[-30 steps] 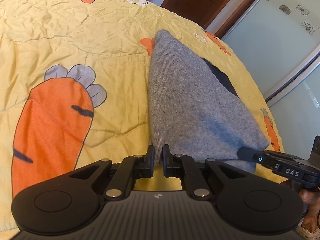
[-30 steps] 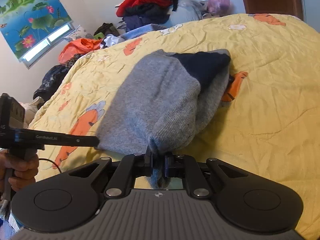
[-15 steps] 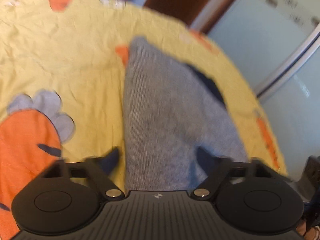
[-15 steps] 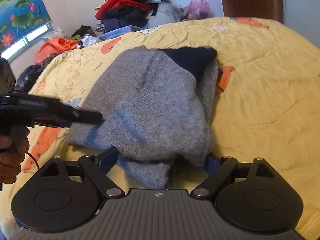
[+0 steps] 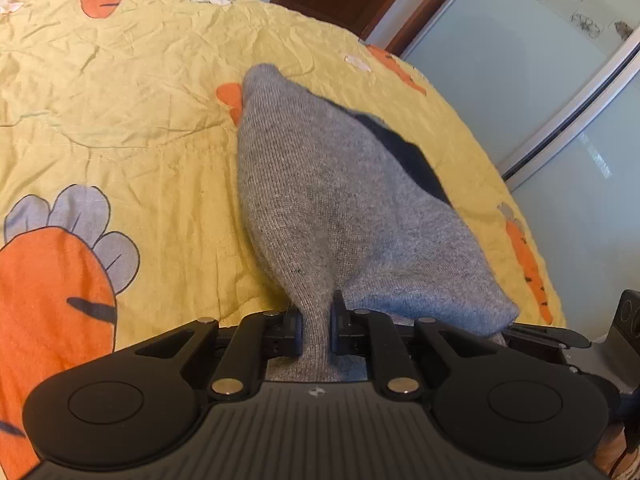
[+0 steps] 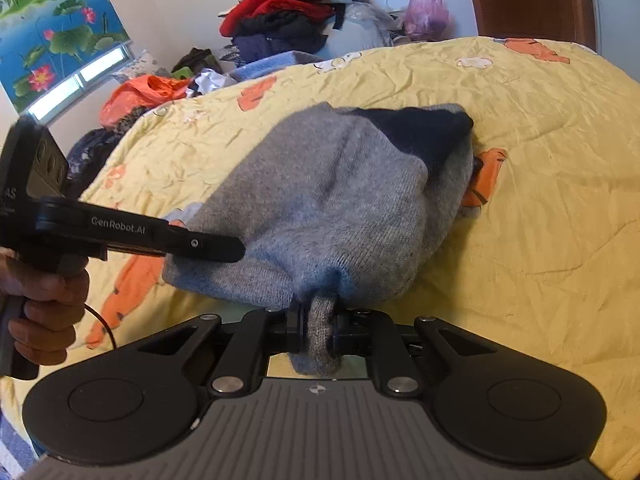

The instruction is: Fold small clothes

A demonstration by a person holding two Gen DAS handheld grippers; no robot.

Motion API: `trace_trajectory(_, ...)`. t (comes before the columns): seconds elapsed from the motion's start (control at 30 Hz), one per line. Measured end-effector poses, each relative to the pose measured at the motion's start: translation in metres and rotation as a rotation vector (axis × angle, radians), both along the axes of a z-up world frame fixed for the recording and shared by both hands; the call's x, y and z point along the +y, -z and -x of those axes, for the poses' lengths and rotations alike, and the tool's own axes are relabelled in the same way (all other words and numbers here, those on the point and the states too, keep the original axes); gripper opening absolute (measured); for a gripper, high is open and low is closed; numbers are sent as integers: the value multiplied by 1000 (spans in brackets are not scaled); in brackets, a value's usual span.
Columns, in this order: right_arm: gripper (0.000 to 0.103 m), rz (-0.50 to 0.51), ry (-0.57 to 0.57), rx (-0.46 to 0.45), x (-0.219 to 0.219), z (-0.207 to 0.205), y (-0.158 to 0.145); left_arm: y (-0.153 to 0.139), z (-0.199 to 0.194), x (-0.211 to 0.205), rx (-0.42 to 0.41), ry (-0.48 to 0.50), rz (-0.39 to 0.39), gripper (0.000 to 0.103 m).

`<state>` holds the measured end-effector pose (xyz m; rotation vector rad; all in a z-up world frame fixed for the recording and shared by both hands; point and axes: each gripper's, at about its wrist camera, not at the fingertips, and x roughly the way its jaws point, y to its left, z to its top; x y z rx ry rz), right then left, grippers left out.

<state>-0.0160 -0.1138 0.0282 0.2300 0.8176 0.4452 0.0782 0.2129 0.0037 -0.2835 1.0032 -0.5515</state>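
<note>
Both tongs, the left tongs [image 5: 316,330] and right tongs [image 6: 318,330], are clamped on bunched near-edge corners of the grey knit garment [image 6: 340,200], which lies on the yellow carrot-print bed [image 6: 540,200]. This looks like the start of a fold: next, lift and carry that edge toward the navy far end. The clothes pile [image 6: 288,12] sits well clear.
</note>
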Motion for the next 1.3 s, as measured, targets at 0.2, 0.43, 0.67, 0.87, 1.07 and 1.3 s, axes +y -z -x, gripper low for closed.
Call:
trace_trajectory(0.2, 17, -6, -78, -12, -7, 16, -14, -15, 22, 7, -11, 17, 21, 11)
trace_trajectory(0.43, 17, -9, -150, 6, -13, 52, -10, -5, 73, 15, 9, 9, 43, 11)
trace_trajectory(0.67, 17, 41, -181, 20, -5, 79, 6, 9, 111, 9, -32, 23, -33, 11)
trace_trajectory(0.87, 54, 128, -171, -7, 2, 89, 7, 10, 109, 3, -89, 11, -148, 47)
trace_trajectory(1.07, 83, 177, -84, -135, -23, 105, -29, -46, 107, 24, -248, -44, -190, 79)
trace_trajectory(1.3, 56, 212, -57, -123, 10, 42, -5, -47, 31, -60, -357, 62, -241, 79)
